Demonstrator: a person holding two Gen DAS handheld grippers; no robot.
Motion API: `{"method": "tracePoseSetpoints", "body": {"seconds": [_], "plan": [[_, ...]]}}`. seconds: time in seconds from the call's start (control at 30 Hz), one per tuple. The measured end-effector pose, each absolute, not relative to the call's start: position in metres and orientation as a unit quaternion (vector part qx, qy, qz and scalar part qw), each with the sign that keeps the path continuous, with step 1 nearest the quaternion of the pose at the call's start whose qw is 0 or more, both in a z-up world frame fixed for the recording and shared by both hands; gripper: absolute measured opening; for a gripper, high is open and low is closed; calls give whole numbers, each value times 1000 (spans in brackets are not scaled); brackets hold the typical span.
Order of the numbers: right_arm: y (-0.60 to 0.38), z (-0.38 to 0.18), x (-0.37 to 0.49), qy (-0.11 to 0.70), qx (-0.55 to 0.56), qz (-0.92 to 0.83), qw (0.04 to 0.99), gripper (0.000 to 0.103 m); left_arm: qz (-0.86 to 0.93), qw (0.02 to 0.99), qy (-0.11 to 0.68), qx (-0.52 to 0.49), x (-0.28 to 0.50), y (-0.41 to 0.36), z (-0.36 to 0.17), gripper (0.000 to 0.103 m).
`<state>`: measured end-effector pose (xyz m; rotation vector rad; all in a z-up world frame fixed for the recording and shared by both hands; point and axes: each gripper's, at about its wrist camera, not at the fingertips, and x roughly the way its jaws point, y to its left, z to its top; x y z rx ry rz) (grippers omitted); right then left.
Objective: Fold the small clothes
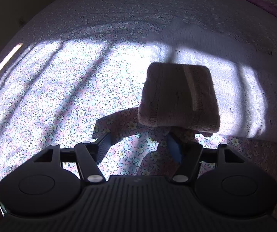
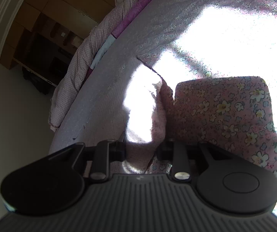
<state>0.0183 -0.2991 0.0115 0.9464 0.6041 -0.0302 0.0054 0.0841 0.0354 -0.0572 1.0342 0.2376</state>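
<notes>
A folded pink knit cloth [image 1: 179,98] stands raised and back-lit over the floral bed sheet [image 1: 61,96]. In the left wrist view my left gripper [image 1: 139,137] is open just below it. Nothing lies between its fingers, and the blue-padded right finger [image 1: 175,150] sits right under the cloth's lower edge. In the right wrist view my right gripper [image 2: 142,143] is shut on the same pink cloth [image 2: 157,116], whose fabric fills the gap between the two fingers. Its sunlit side [image 2: 138,106] is washed out. The right gripper is not in the left wrist view.
A pale ribbed cloth [image 1: 206,48] lies spread over the right of the bed, also seen in the right wrist view [image 2: 103,100]. A checked quilt [image 2: 76,58] is bunched along the far edge. A wooden wardrobe [image 2: 41,29] stands beyond. Strong sun and shadow bars cross the sheet.
</notes>
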Motion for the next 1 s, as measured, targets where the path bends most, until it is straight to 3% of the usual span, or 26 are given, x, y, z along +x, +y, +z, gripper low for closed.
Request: {"method": "tracePoseSetpoints", "body": {"seconds": [0.47,1.0], "plan": [[-282,33,22,272,413,-31,869,25,124,866,482,-32,-10,100,42,71],[-218,114,54,216,339,63,914,22,144,872,465,-57,-28,134,53,71]]}}
